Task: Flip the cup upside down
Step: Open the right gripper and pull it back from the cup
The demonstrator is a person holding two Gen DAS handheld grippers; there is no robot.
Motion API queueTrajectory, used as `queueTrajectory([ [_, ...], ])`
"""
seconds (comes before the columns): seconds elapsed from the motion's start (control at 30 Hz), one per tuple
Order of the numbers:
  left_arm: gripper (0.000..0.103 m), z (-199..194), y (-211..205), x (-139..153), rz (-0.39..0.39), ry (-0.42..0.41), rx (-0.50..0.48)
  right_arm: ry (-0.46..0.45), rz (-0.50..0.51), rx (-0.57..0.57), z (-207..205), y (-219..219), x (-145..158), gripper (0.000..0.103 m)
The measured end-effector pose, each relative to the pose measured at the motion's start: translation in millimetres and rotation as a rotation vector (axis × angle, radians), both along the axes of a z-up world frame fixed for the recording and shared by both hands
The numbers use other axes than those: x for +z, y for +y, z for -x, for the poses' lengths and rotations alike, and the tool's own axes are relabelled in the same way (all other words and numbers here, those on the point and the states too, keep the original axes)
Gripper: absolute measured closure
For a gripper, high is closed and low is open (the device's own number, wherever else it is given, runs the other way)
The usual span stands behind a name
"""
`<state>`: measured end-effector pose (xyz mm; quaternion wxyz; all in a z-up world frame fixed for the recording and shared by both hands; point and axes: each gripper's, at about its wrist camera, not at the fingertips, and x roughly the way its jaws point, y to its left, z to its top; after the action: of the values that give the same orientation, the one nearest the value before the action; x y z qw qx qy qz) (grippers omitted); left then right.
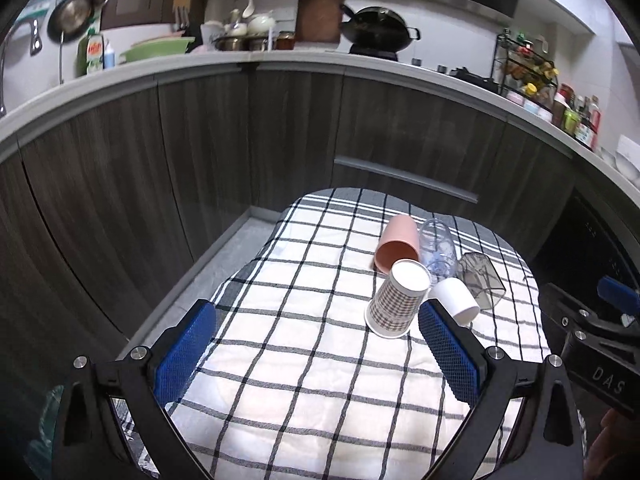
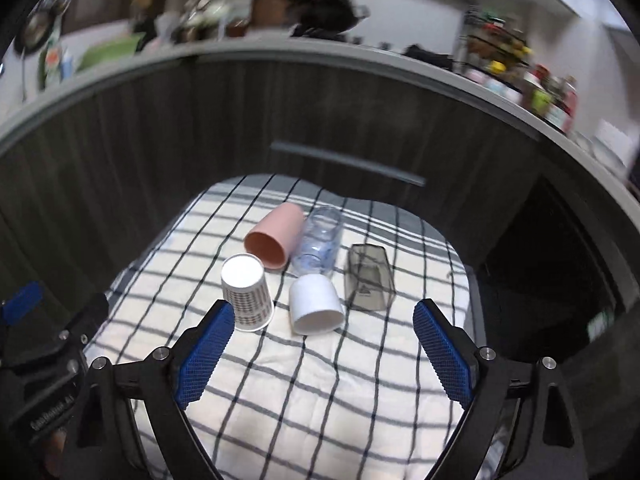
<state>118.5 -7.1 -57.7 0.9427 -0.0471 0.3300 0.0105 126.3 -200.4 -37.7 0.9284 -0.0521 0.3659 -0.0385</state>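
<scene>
Several cups sit together on a checked cloth. A patterned paper cup stands upside down. A white cup, a pink cup and a clear cup lie on their sides. A grey see-through cup stands mouth down. My left gripper is open and empty, just short of the paper cup. My right gripper is open and empty, in front of the white cup.
Dark wood cabinets with a bar handle stand behind the table. The counter above holds a wok, bowls, bottles and a spice rack. The right gripper's body shows at the right edge of the left wrist view.
</scene>
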Motion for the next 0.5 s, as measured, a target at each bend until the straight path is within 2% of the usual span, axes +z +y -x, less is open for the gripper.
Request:
queueTrajectory([
  [0.2, 0.0, 12.7, -11.7, -3.1, -0.039, -0.012, -0.042, -0.111, -0.04, -0.104, 34.7, -17.7, -3.0, 0.011],
  [0.5, 0.0, 26.3, -24.9, 0.2, -0.064, -0.04, -0.089, -0.171, -0.091, -0.191, 65.7, -39.9, -7.4, 0.009],
])
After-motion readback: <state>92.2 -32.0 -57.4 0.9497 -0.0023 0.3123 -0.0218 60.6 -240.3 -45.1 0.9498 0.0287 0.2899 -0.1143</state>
